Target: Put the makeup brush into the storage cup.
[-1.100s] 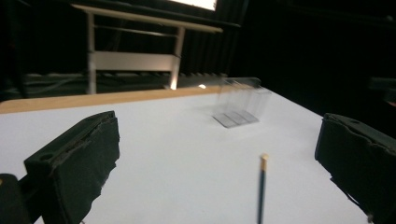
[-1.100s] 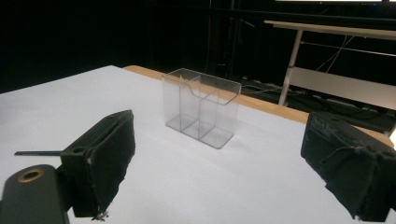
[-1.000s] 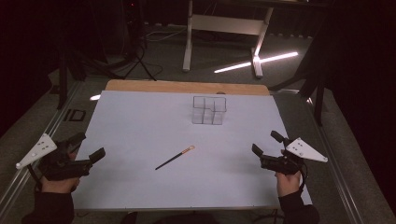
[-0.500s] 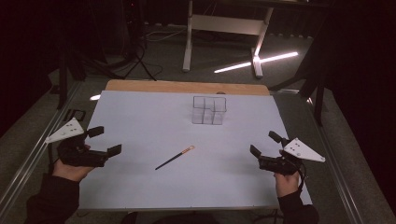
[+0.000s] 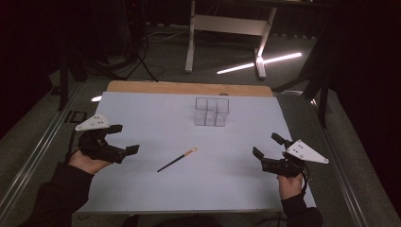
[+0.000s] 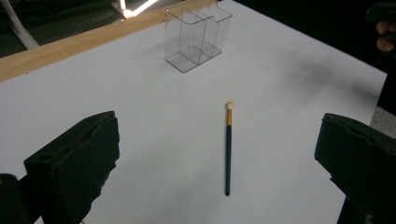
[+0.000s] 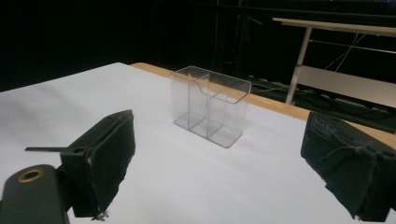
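I see the white surface (image 5: pixel 142 189) with a clear divided organizer (image 5: pixel 212 111) toward its far edge. My left gripper (image 5: pixel 124 139) and right gripper (image 5: pixel 267 145) both gape wide, holding nothing. The small brush (image 5: pixel 177 159) lies flat between them, nearer the left.

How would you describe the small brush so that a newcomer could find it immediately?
On the white table sheet, in front of the clear divided organizer, lies a thin brush. It has a dark handle, gold ferrule and pale tip, unlike the upright transparent box.
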